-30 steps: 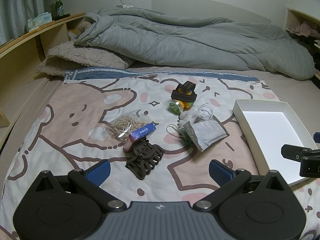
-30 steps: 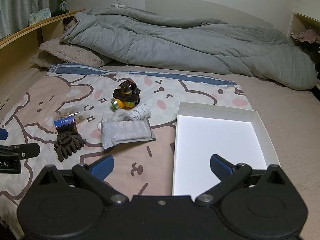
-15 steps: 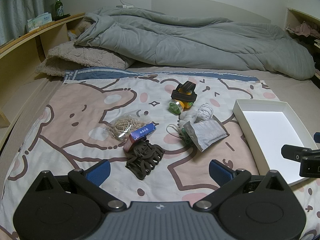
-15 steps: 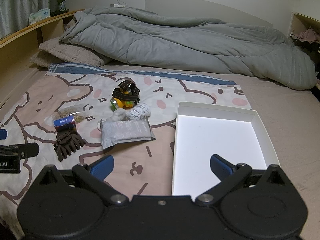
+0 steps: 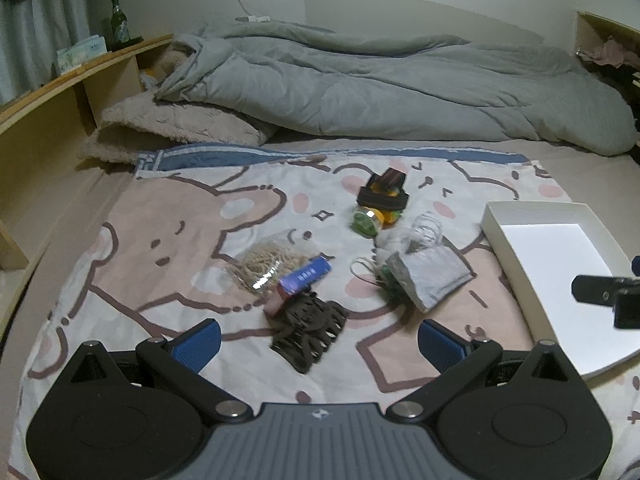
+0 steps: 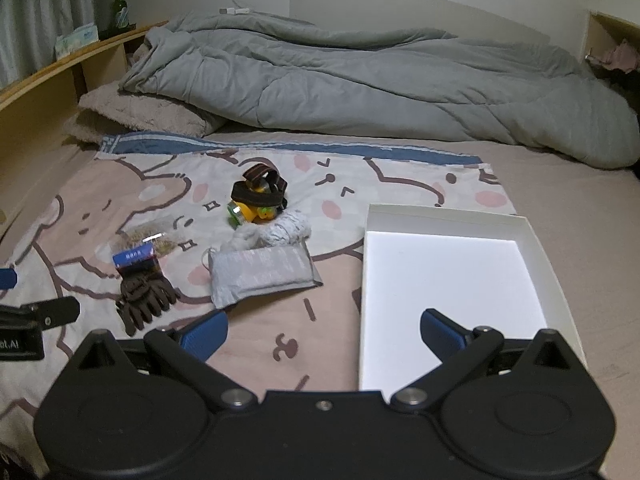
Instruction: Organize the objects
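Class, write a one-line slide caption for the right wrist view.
Open right tongs hover over a cartoon bedsheet, between an empty white box and scattered small items including a brown hair claw.

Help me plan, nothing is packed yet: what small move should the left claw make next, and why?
Probably ease the left claw forward and down onto the brown hair clip. It is open and empty, the clip lies nearest between its fingers, and the white box holds nothing.

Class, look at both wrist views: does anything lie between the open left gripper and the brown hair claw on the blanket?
Nothing visible does. The left gripper is open, and the brown hair claw lies just ahead of its fingers on bare blanket. The small blue box touches the claw's far side, beyond it, not in the approach.
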`<state>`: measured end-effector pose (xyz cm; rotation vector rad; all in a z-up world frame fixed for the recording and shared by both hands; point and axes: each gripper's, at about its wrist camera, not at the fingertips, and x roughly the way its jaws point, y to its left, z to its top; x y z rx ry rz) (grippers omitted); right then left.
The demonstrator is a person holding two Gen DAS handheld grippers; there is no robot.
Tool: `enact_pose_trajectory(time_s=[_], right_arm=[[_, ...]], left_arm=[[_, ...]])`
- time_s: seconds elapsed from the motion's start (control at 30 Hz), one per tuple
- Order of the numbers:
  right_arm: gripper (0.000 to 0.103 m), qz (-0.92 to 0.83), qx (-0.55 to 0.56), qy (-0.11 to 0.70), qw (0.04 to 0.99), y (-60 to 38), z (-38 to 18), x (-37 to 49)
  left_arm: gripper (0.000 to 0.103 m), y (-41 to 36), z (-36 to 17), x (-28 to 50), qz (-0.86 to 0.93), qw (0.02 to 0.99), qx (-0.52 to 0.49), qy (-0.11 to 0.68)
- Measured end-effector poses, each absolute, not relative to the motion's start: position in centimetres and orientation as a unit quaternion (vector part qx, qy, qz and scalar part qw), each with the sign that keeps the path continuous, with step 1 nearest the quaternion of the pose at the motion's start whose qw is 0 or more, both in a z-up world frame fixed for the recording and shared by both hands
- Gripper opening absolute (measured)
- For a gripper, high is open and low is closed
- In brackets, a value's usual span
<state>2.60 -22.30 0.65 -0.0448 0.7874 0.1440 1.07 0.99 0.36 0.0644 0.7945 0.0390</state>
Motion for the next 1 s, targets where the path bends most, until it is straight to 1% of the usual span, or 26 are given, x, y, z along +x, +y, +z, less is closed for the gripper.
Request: enact_pose_trajectory(time_s=[0.4, 0.57, 0.77, 1.0], right_arm=[[0.103, 0.09, 0.019, 0.378, 0.921, -20.4, 2.1, 6.7], [0.103, 0.096, 0.04, 0.381, 0.919, -19.2, 2.0, 8.7], [0.103, 0.093, 0.093, 0.416, 0.9, -18.8, 0.4, 12.1], [0.103, 0.075, 0.142, 0.451, 0.878, -18.2, -2.9, 15.9]], left_arm=[[0.102, 3.3, 1.2, 4.4, 0.021, 0.928, 0.038, 0.37], [0.092, 4.6, 0.7, 6.5, 0.016, 0.924, 0.017, 0.381], [0.084, 5.4, -0.6, 8.8, 0.008, 0.921, 0.008, 0.39], [0.084, 6.5, -2.1, 12.4, 0.03, 0.914, -0.059, 0.399]])
